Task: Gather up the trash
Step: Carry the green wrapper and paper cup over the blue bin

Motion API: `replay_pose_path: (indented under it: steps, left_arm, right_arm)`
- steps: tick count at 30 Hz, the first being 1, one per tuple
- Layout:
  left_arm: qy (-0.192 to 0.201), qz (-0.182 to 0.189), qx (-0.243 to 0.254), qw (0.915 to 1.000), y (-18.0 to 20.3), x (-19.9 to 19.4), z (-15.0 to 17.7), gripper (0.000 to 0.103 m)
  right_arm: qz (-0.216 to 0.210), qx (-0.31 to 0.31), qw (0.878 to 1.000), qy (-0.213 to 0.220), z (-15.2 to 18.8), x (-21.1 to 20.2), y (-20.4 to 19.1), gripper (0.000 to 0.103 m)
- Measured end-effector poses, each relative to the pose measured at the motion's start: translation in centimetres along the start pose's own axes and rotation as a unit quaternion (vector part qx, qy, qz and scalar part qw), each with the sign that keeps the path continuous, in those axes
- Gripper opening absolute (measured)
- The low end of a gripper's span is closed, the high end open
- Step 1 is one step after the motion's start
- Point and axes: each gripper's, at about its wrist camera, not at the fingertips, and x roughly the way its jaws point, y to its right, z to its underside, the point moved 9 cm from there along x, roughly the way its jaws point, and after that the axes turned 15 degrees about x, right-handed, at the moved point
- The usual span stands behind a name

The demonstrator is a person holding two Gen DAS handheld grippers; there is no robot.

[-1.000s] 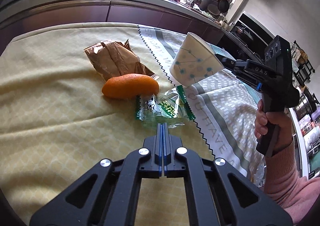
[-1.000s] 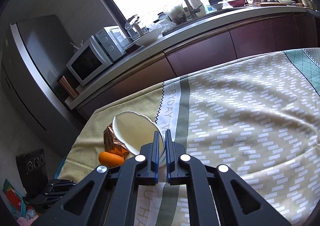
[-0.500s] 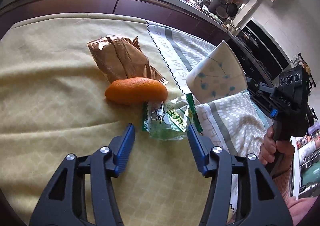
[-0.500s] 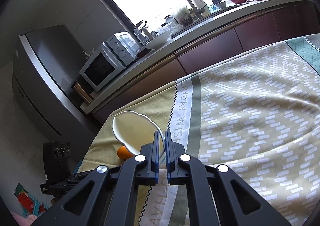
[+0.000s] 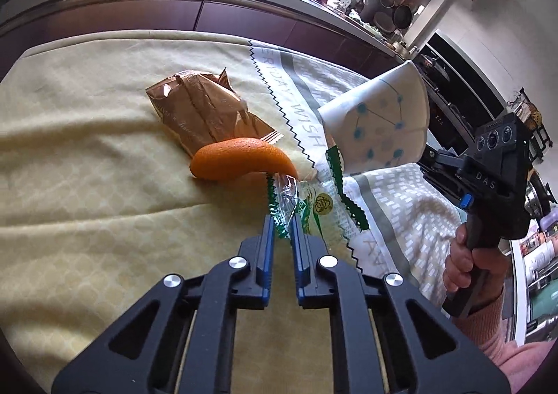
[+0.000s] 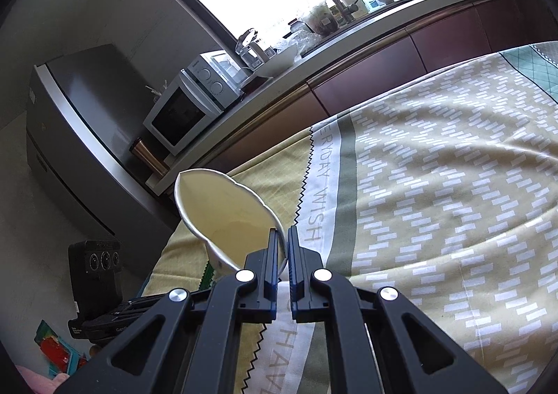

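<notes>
Left wrist view, left to right. Table (image 5: 69, 156) under a yellow patterned cloth. Ahead and left of the left tongs (image 5: 281, 231): brown wrapper (image 5: 205, 114), crumpled, lying flat; orange peel (image 5: 240, 162) just nearer, overlapping the wrapper's near end. Left tongs nearly together, clamped on the near edge of the clear green-printed wrapper (image 5: 314, 209), which lies just right of the peel and touches it. Ahead and right of the left tongs: paper cup (image 5: 380, 128), white with blue dots, tilted, raised above the cloth, held at its rim by the right tongs. Far right: right hand (image 5: 464, 265) around the black handle.

Right wrist view, left to right. Lower left: body of the left gripper tool (image 6: 96, 261), black, beyond the table edge. Right tongs (image 6: 283, 242) drawn together, clamped on the rim wall of the paper cup (image 6: 223, 212), one finger inside, one outside; cup mouth turned toward the camera, interior cream-coloured. Green edge of a wrapper just visible below the cup. Right of the tongs: striped cloth with printed lettering.
</notes>
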Motion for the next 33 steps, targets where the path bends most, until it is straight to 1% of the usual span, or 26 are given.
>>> replay_pose_path:
  steps: [4,7,10,14,23,33]
  left_arm:
    - [0.012,-0.002,0.019,0.9997,0.5,-2.2,0.6,0.010]
    - [0.020,-0.012,0.024,0.9994,0.2,-3.9,1.2,0.010]
    - [0.029,-0.021,0.023,0.9991,-0.5,-5.7,1.8,0.010]
    - [0.042,-0.046,0.014,0.9980,-1.9,-8.0,2.7,0.010]
    - [0.064,-0.094,-0.015,0.9934,-5.4,-12.7,4.8,0.010]
    - [0.083,-0.150,-0.054,0.9838,-9.1,-17.8,7.5,0.010]
  right_arm:
    - [-0.012,0.002,1.000,0.003,-0.1,-0.5,-0.6,0.004]
    - [-0.024,0.004,1.000,0.002,0.0,-0.6,-1.2,0.004]
    - [-0.035,0.001,0.999,-0.005,0.4,-0.4,-2.2,0.004]
    - [-0.051,-0.009,0.999,-0.017,1.2,0.2,-4.0,0.004]
    - [-0.082,-0.034,0.994,-0.069,4.5,3.5,-8.6,0.004]
    - [-0.113,-0.060,0.983,-0.130,9.0,8.3,-14.0,0.004]
